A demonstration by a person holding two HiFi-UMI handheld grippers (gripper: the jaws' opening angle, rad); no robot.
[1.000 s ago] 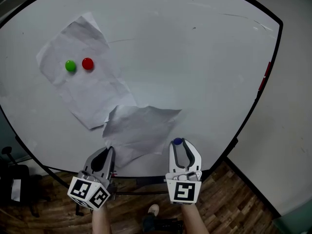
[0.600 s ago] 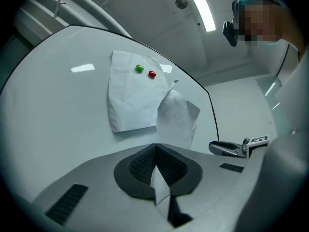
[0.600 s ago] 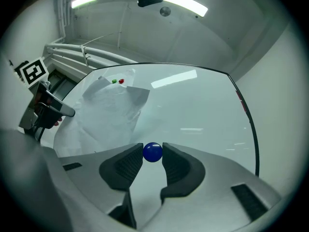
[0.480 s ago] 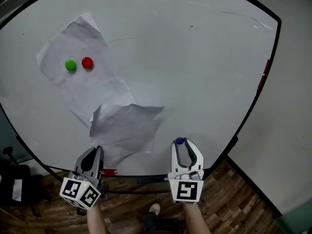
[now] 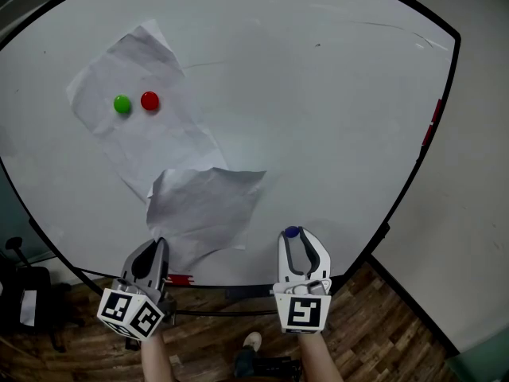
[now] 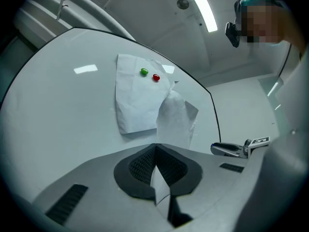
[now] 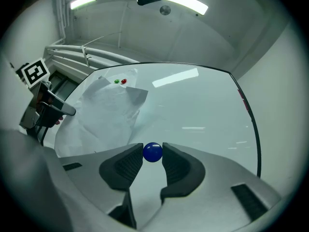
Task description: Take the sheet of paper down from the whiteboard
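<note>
A crumpled white sheet of paper (image 5: pixel 147 142) hangs on the whiteboard (image 5: pixel 318 118) at the upper left, pinned by a green magnet (image 5: pixel 122 104) and a red magnet (image 5: pixel 149 100). Its lower part (image 5: pixel 203 205) is peeled off the board and bends toward me. My left gripper (image 5: pixel 158 247) is below it, shut on the sheet's lower corner (image 6: pixel 157 180). My right gripper (image 5: pixel 292 237) stays near the board's bottom edge, jaws closed on a small blue magnet (image 7: pixel 152 152). In the left gripper view, the sheet (image 6: pixel 137 100) and both magnets (image 6: pixel 149 74) lie ahead.
A red marker (image 5: pixel 179 278) lies on the ledge under the board, beside my left gripper. The board's black frame (image 5: pixel 413 173) curves down the right side, with a red item (image 5: pixel 436 122) on it. Wooden floor (image 5: pixel 382 333) is below, and a black stand (image 5: pixel 24 293) at bottom left.
My left gripper has moved left with the paper corner, dragging the peeled flap left. The right gripper and blue magnet have stayed put.
</note>
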